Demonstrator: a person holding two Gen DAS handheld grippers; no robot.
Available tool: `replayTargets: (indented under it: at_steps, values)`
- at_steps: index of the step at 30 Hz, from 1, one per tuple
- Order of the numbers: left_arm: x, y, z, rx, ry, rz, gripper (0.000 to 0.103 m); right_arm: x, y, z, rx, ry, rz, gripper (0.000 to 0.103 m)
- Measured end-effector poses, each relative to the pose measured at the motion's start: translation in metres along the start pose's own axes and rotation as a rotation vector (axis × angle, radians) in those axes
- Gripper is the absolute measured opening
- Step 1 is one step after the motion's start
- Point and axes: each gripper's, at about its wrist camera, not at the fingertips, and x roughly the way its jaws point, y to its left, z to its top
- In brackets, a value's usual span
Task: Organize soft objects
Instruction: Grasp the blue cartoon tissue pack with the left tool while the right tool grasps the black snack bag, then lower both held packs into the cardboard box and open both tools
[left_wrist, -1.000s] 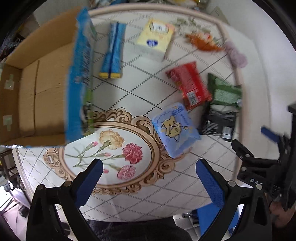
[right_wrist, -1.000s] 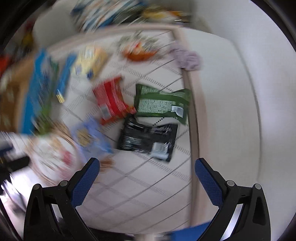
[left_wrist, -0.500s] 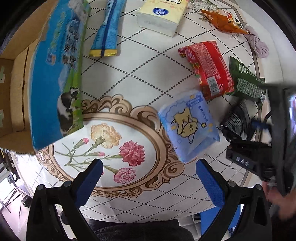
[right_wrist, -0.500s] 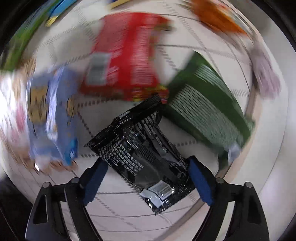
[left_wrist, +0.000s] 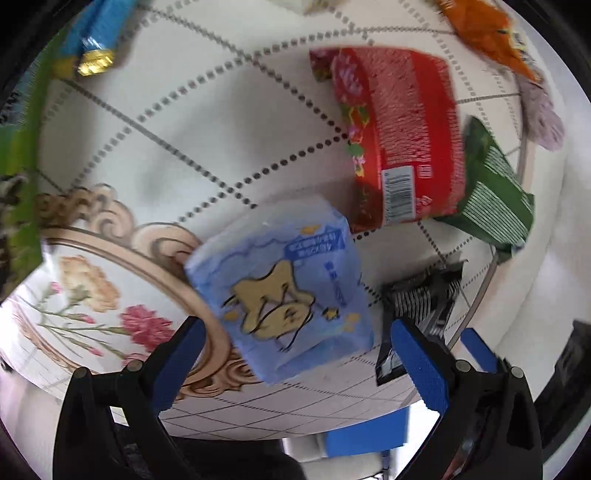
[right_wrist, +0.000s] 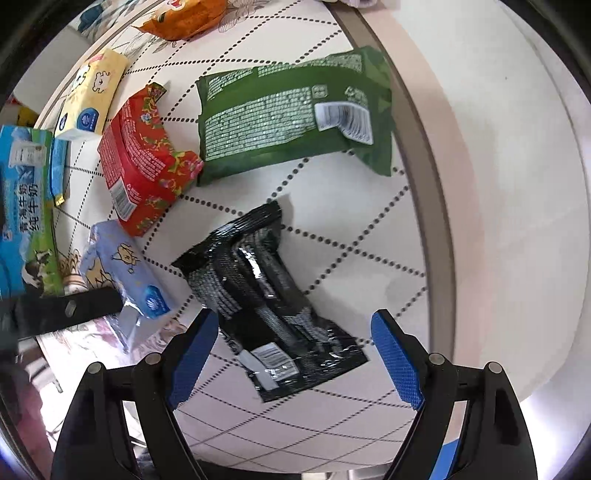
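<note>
Two grippers hang over the round table (right_wrist: 491, 206) you are working at, each pointing steeply down at a soft pack. Your left gripper (left_wrist: 295, 354) stands wide, its blue pads on either side of the pale blue tissue pack (left_wrist: 284, 284) with the cartoon animal, which lies on the gold scroll border; I see no pad pressing on it. Your right gripper (right_wrist: 291, 354) is also wide. Its jaws closed in part within the last second, then eased back a little. The black foil packet (right_wrist: 266, 302) lies between them, flat on the table, and neither pad touches it.

The only container in sight is the blue and green milk carton box (right_wrist: 26, 218) at the left edge of the right wrist view; what is inside it you cannot tell from here.

Around the black packet: the green pouch (right_wrist: 291, 114) lies further out, near the table's rim, and the red pack (right_wrist: 144, 162) sits just beside it, touching its lower left corner. Beyond the red pack lie the yellow tissue pack (right_wrist: 92, 96) and an orange packet (right_wrist: 184, 18). The left gripper's black finger (right_wrist: 70, 306) crosses in front of the blue tissue pack in the right wrist view.
</note>
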Motion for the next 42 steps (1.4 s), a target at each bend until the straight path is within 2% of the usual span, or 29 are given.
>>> replayTargets:
  at_steps: [2,3,6,8,10,13,16,18,20,22,25,30,35,39,40,42]
  values:
    - [0.01,0.0,0.003,-0.008,0.006,0.027,0.094,-0.004,-0.003,0.002,-0.023,0.001,-0.007,0.087]
    - [0.013,-0.002,0.005,0.0,0.009,0.047,0.084,-0.002,-0.001,0.003,-0.039,0.002,-0.015,0.087]
    - [0.015,-0.01,0.001,0.081,-0.013,0.135,0.071,0.0,0.019,0.011,-0.103,0.005,-0.037,0.087]
    - [0.013,-0.016,-0.005,0.175,-0.057,0.243,0.069,0.001,0.042,0.013,-0.15,0.011,-0.047,0.087]
    - [0.011,-0.015,-0.008,0.225,-0.097,0.324,0.069,0.007,0.053,0.012,-0.194,0.018,-0.074,0.087]
    - [0.011,-0.009,-0.007,0.25,-0.125,0.387,0.067,0.013,0.06,0.013,-0.185,0.027,-0.107,0.087]
    - [0.013,-0.003,-0.007,0.264,-0.142,0.36,0.058,0.01,0.066,0.014,-0.137,-0.005,-0.139,0.081]
    - [0.012,0.002,-0.011,0.274,-0.152,0.349,0.054,0.01,0.073,0.007,-0.113,-0.027,-0.135,0.067]
    - [0.01,0.0,-0.015,0.289,-0.163,0.356,0.049,0.012,0.082,-0.004,-0.07,-0.016,-0.089,0.065]
    - [0.0,0.004,-0.032,0.309,-0.181,0.358,0.048,0.009,0.083,-0.01,-0.043,-0.006,-0.061,0.061]
    - [-0.016,0.004,-0.04,0.332,-0.203,0.36,0.048,0.012,0.08,-0.027,0.012,-0.01,-0.014,0.059]
    - [-0.038,0.009,-0.06,0.339,-0.222,0.305,0.044,-0.02,0.066,-0.046,0.068,-0.034,0.034,0.057]
    - [-0.1,0.024,-0.081,0.333,-0.3,0.194,0.044,-0.051,0.078,-0.058,0.059,-0.052,0.124,0.057]
    - [-0.165,0.044,-0.092,0.329,-0.389,0.126,0.044,-0.109,0.117,-0.062,0.003,-0.121,0.177,0.057]
    - [-0.179,0.046,-0.086,0.319,-0.404,0.113,0.044,-0.117,0.124,-0.062,-0.007,-0.134,0.186,0.057]
    - [-0.22,0.076,-0.088,0.296,-0.439,0.099,0.044,-0.136,0.149,-0.07,-0.035,-0.175,0.206,0.057]
